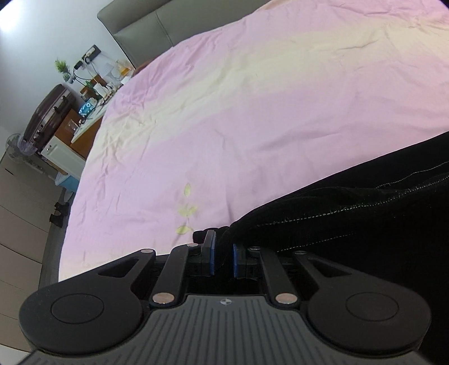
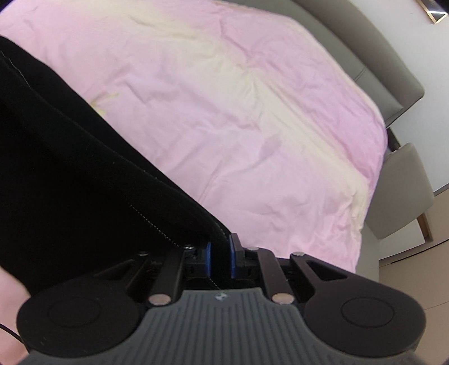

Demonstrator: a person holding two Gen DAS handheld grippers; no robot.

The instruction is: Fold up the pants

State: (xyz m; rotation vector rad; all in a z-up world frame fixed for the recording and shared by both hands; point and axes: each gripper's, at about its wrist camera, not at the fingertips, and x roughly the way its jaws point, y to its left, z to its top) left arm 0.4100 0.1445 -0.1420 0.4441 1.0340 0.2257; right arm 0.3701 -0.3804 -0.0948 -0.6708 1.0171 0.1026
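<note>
The black pants (image 1: 350, 202) with pale stitching stretch from my left gripper (image 1: 223, 254) to the right edge of the left wrist view, held above the pink bed cover (image 1: 224, 112). The left gripper is shut on a corner of the pants between its blue pads. In the right wrist view the pants (image 2: 70, 168) fill the left side. My right gripper (image 2: 220, 255) is shut on their edge, with black cloth pinched between the blue pads.
The pink and cream bed cover (image 2: 252, 112) spreads ahead of both grippers. A grey headboard (image 1: 140, 25) stands at the far end. A cluttered bedside table and a dark suitcase (image 1: 50, 115) stand left of the bed. A grey chair (image 2: 401, 191) stands right of it.
</note>
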